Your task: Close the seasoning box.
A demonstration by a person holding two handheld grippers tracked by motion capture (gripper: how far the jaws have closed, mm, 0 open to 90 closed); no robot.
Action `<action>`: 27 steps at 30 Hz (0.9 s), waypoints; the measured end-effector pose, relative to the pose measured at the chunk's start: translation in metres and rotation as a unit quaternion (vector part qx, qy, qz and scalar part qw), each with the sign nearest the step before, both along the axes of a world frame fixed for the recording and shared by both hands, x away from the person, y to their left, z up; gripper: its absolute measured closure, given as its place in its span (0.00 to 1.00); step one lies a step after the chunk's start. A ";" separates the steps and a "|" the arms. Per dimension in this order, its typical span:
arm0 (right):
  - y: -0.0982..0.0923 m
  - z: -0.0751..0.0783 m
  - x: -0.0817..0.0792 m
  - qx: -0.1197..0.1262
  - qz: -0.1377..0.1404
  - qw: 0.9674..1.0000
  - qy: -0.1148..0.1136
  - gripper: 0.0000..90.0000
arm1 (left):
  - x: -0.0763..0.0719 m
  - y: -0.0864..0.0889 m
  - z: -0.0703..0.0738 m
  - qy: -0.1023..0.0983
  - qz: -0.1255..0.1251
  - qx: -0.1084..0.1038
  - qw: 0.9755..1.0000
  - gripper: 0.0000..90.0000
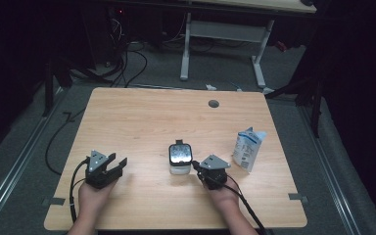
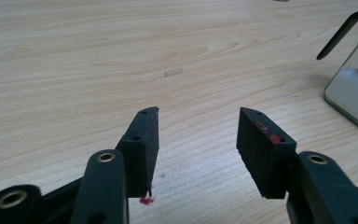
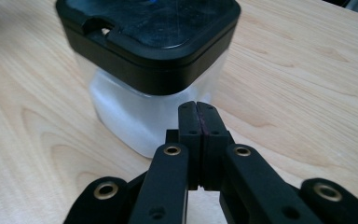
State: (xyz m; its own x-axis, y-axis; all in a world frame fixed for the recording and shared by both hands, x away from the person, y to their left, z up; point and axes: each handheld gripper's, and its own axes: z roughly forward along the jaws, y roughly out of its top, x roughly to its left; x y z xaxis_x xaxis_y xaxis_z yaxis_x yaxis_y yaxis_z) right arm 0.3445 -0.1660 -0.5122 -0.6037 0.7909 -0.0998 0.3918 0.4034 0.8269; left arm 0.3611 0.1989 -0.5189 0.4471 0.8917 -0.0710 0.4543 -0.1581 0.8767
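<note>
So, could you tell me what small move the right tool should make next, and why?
Probably open its jaws: the right tool is shut with nothing between them, right up against the frosted container with the black lid, so it cannot grasp it yet.

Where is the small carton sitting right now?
In the high view the blue-and-white carton stands on the table's right side, just right of the right tool and the black-lidded container.

Upright frosted black-lidded container [image 1: 180, 158], mid-table
</note>
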 end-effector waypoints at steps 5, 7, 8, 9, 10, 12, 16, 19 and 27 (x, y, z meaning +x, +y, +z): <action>0.004 0.000 -0.007 0.002 0.009 1.000 -0.003 0.98 | 0.001 -0.002 -0.001 0.003 -0.005 0.005 1.000 0.55; 0.004 0.001 -0.008 0.005 0.011 1.000 -0.003 0.96 | 0.001 -0.002 -0.001 0.003 -0.006 0.007 1.000 0.55; 0.003 0.001 -0.009 0.005 0.012 1.000 -0.005 0.95 | 0.000 -0.002 -0.001 0.003 -0.007 0.006 1.000 0.55; 0.001 0.003 -0.010 0.004 0.009 1.000 -0.007 0.94 | 0.000 -0.002 -0.001 0.002 -0.007 0.006 1.000 0.55; 0.000 0.004 -0.010 0.003 0.008 1.000 -0.008 0.93 | 0.000 -0.002 -0.001 0.002 -0.007 0.006 1.000 0.55; -0.007 0.005 -0.012 0.001 0.001 1.000 -0.010 0.91 | 0.000 -0.002 -0.001 0.003 -0.008 0.006 1.000 0.55; -0.025 0.005 -0.015 -0.004 -0.015 1.000 -0.008 0.85 | 0.000 -0.002 -0.002 0.005 -0.009 0.006 1.000 0.55; -0.059 0.003 -0.023 -0.010 -0.050 0.999 -0.009 0.72 | 0.001 -0.004 -0.002 0.008 -0.013 0.006 1.000 0.54; -0.104 0.001 -0.039 0.029 -0.101 0.994 -0.008 0.63 | 0.000 -0.013 -0.004 0.012 -0.024 0.015 1.000 0.51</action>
State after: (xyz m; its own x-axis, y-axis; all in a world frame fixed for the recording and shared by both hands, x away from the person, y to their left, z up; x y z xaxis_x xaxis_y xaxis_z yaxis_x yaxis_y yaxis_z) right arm 0.3052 -0.2704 -0.5115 -0.4299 0.9009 -0.0594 0.4463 0.2692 0.8534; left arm 0.3614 0.1862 -0.5227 0.4875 0.8713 -0.0566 0.4667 -0.2052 0.8603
